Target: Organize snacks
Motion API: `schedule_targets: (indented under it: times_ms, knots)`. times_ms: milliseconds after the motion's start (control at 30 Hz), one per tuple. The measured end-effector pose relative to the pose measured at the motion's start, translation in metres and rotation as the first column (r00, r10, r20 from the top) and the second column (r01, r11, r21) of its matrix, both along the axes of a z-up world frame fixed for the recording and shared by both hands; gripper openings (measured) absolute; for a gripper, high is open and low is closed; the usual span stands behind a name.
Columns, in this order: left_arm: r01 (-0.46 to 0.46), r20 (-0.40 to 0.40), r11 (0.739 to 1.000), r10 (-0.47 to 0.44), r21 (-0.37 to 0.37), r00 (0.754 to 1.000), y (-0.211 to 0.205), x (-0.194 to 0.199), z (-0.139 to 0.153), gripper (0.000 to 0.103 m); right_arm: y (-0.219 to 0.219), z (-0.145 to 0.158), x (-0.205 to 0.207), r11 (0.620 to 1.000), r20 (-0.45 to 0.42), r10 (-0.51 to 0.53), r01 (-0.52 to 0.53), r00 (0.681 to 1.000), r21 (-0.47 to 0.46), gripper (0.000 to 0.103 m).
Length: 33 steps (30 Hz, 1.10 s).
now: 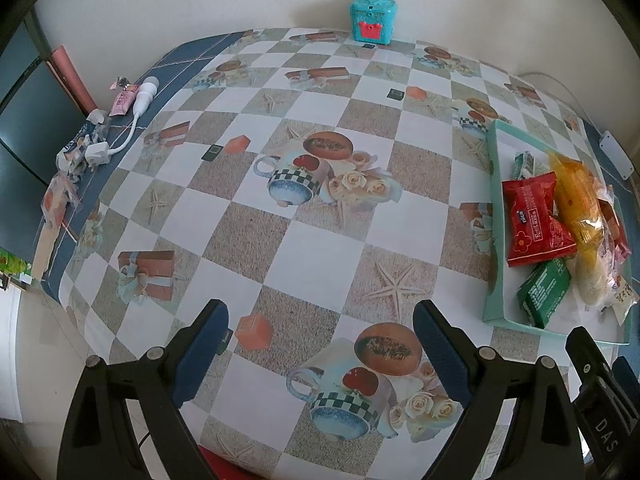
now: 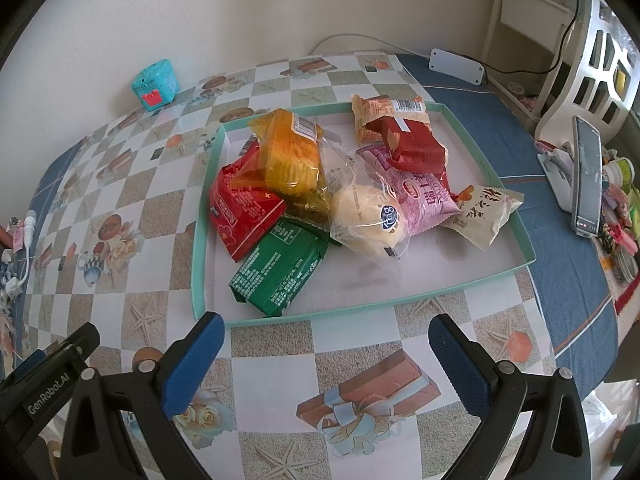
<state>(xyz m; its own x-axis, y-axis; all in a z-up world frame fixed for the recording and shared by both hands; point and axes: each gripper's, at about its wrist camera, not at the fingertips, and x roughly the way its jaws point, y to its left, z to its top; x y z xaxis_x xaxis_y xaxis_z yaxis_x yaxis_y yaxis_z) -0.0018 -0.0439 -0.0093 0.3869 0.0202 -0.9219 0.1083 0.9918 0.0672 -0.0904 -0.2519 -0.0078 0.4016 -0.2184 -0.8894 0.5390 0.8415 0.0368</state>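
A shallow teal tray [image 2: 199, 240] holds a heap of snack packets: a red one [image 2: 244, 216], a green one [image 2: 276, 276], a yellow-orange one [image 2: 288, 152], a clear-wrapped bun [image 2: 368, 216], a pink one [image 2: 420, 196], a dark red one [image 2: 416, 148] and a cream one [image 2: 484, 216]. My right gripper [image 2: 326, 330] hangs open just in front of the tray's near rim, nothing between its fingers. The left wrist view has the same tray [image 1: 493, 216] at its right. My left gripper [image 1: 320, 320] stands open over the patterned tablecloth, holding nothing.
A teal toy box [image 1: 374, 20] stands by the wall. A white charger and cable [image 1: 132, 120] with loose wrappers lie at the table's left edge. On the right stand a phone on a holder [image 2: 586, 176], assorted clutter and a white chair [image 2: 588, 72].
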Motion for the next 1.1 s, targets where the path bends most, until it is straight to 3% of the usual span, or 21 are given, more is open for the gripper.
schedule_targets:
  times_ms: [1100]
  knots:
    - [-0.009, 0.007, 1.000, 0.009, -0.001, 1.000, 0.0009, 0.0002, 0.0005, 0.094, 0.0013, -0.0017, 0.0000, 1.000, -0.004, 0.002, -0.002, 1.000, -0.001, 0.103]
